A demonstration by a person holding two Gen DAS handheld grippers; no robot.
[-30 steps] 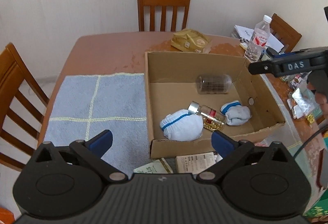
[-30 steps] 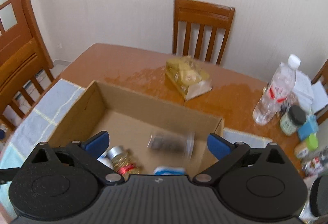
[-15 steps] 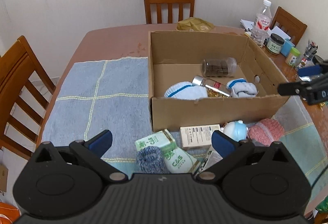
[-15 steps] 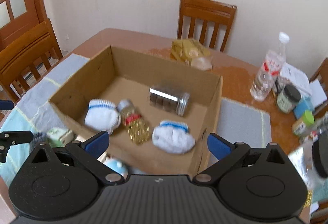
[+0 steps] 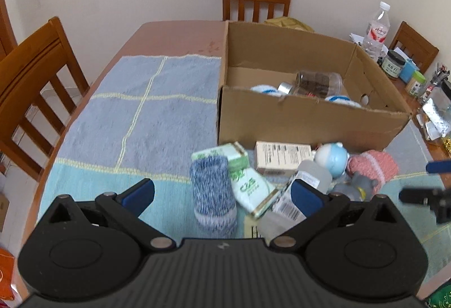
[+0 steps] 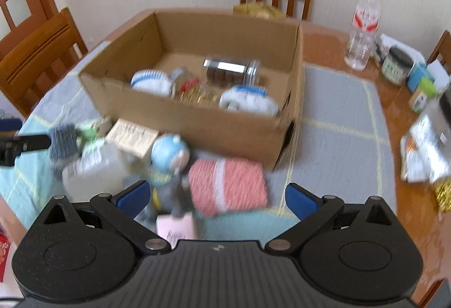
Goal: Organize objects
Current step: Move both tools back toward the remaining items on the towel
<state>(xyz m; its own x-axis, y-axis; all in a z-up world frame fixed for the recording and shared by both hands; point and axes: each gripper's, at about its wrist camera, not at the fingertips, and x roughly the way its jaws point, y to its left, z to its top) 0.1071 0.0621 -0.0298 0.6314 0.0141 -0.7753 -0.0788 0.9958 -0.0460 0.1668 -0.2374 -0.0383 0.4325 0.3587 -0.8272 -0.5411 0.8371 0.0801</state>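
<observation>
Up top in both views, a cardboard box (image 5: 304, 121) with white socks (image 6: 248, 100) and a jar (image 6: 229, 71) inside. Down low, a pile in front: blue sock (image 5: 212, 192), pink sock (image 6: 228, 185), small blue toy (image 6: 169, 151). Left claw (image 5: 222, 193) spread wide, holding nothing. Right claw (image 6: 217, 198) spread wide too, empty, over the pink sock.

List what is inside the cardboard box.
Inside the cardboard box: two white socks with blue stripes, a clear jar of dark contents lying on its side, and a small bottle with gold contents. The near wall hides part of the floor.
</observation>
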